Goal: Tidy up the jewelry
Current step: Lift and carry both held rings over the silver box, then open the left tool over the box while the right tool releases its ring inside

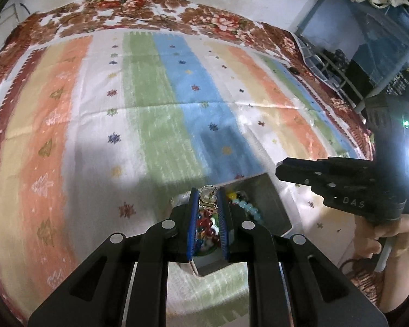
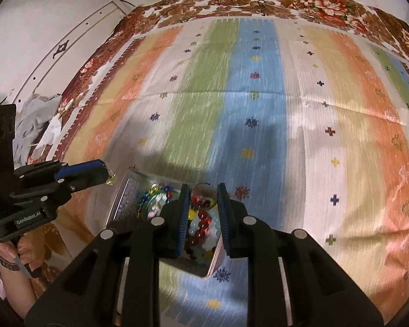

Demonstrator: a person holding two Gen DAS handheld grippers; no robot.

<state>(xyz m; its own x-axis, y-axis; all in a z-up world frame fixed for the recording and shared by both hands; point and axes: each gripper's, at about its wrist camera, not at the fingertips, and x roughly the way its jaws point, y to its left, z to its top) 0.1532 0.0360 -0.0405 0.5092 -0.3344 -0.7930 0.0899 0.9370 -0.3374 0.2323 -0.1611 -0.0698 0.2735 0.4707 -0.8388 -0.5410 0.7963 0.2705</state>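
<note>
A small metal tin [image 1: 267, 199] full of coloured bead bracelets [image 1: 204, 229] sits on the striped cloth; it also shows in the right wrist view [image 2: 125, 199]. My left gripper [image 1: 208, 193] is shut on a gold and crystal ring [image 1: 207, 194] and holds it above the tin; the ring also shows in the right wrist view [image 2: 111, 175]. My right gripper [image 2: 203, 190] is shut on a thin bangle [image 2: 201, 188] with red beads [image 2: 203, 219] just above the tin.
The striped cloth [image 1: 155, 109] covers a bed with a floral blanket [image 1: 139, 11] beneath. A wall runs behind. A pile of clothes [image 2: 38, 125] lies at the left, and a blue rack [image 1: 368, 54] stands at the far right.
</note>
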